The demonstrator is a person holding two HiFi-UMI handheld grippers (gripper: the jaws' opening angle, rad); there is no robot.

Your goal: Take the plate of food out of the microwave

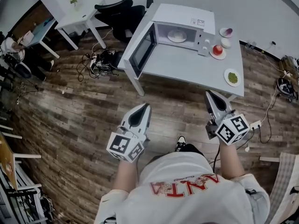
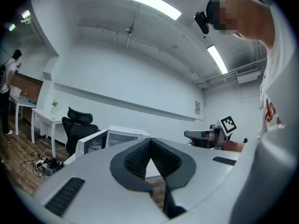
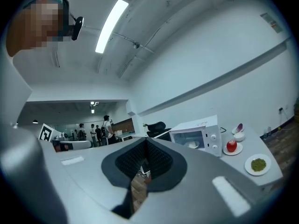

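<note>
White round plate of pale food (image 1: 177, 35) lies well ahead and untouched, so the step in hand is the approach. The grey rectangular worktop (image 1: 187, 66) carries the white boxy microwave (image 1: 184, 27), and the plate sits inside it. Its dark-glass door (image 1: 142, 48) hangs wide open on the person's left, so I'd come in square from the front and keep clear of that door. The left tongs (image 1: 145, 107) and right tongs (image 1: 209, 95) are both closed tip to tip with nothing in them, so open them before reaching in. Take the near rim, keep it level and draw straight out, minding the small white saucer with a red apple (image 1: 217, 51) just beside the microwave
</note>
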